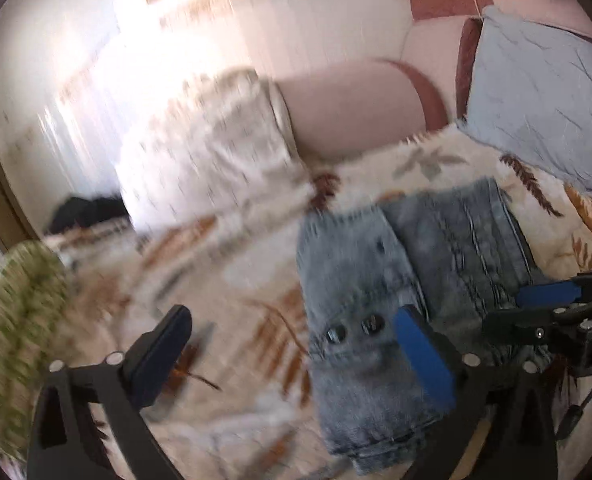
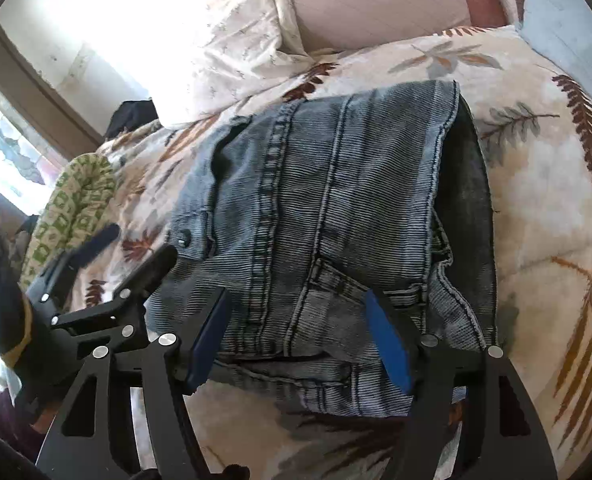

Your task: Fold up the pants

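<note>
The right wrist view is sharp and shows the folded jeans (image 2: 327, 216) whole: a compact bundle on the leaf-print bedspread (image 2: 535, 208), with seams, a rivet at its 9 o'clock edge, and a dark lining along its 3 o'clock side. The left wrist view is smeared by motion blur; it shows the jeans (image 1: 395, 280) only roughly, but takes in more of the room: the pink headboard (image 1: 347, 100), a pale blue pillow (image 1: 535, 100) at 2 o'clock and a white pillow (image 1: 216, 140) at 11 o'clock. A green-patterned cloth (image 2: 76, 196) lies at the bed's 9 o'clock edge in both views.

The right tongs (image 2: 299, 340) stand partly open over the near edge of the jeans, blue pads on either side of the denim, with no visible pinch. The left tongs (image 1: 292, 344) stand wide, nothing between the pads; the jeans lie under the right-hand finger, and the other finger is over bare bedspread. From the right wrist view, the left tongs (image 2: 132, 248) sit at 9 o'clock of the jeans, just beside the rivet corner. Both tongs tilt downward toward the bed.
</note>
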